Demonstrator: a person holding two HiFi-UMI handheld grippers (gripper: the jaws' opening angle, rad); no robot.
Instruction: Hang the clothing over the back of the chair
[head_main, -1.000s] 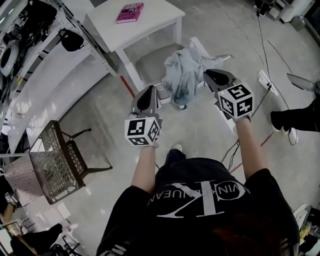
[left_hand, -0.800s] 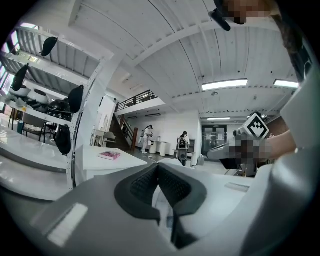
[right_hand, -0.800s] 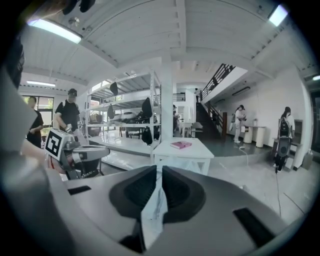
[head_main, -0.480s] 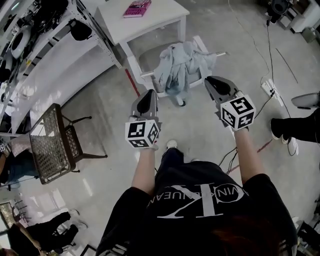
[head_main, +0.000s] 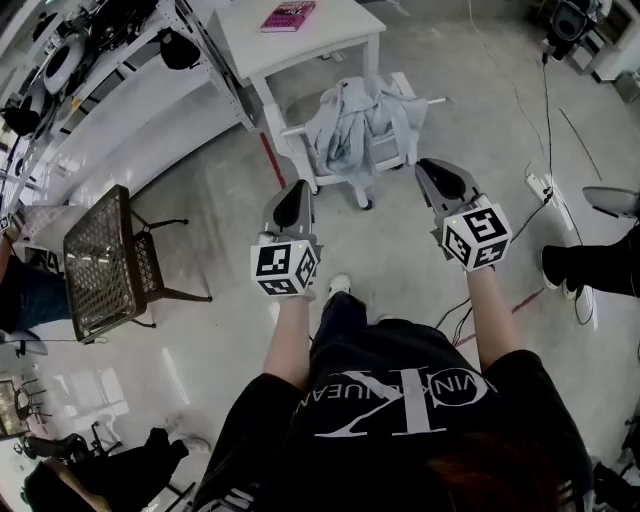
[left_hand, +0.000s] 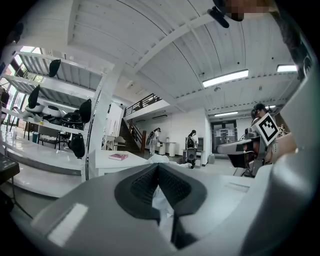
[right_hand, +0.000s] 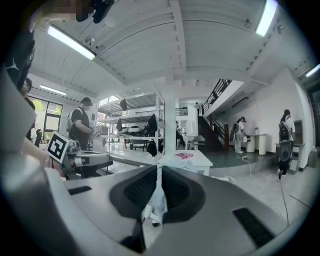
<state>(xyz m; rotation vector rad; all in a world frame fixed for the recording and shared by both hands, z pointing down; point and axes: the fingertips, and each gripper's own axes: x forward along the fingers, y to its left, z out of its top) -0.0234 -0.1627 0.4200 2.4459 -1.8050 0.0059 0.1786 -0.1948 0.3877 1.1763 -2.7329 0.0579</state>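
The clothing (head_main: 355, 120) lies draped over the white chair (head_main: 398, 84), just beside the table's (head_main: 300, 45) near edge. Both claws hang well short of it: left gripper (head_main: 296, 190) pressed together, empty; right gripper (head_main: 437, 170) closing its last sliver – nothing between

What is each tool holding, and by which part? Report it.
Nothing is held. The left tool and right tool are both shut and empty; the clothing lies draped over the chair, apart from both.
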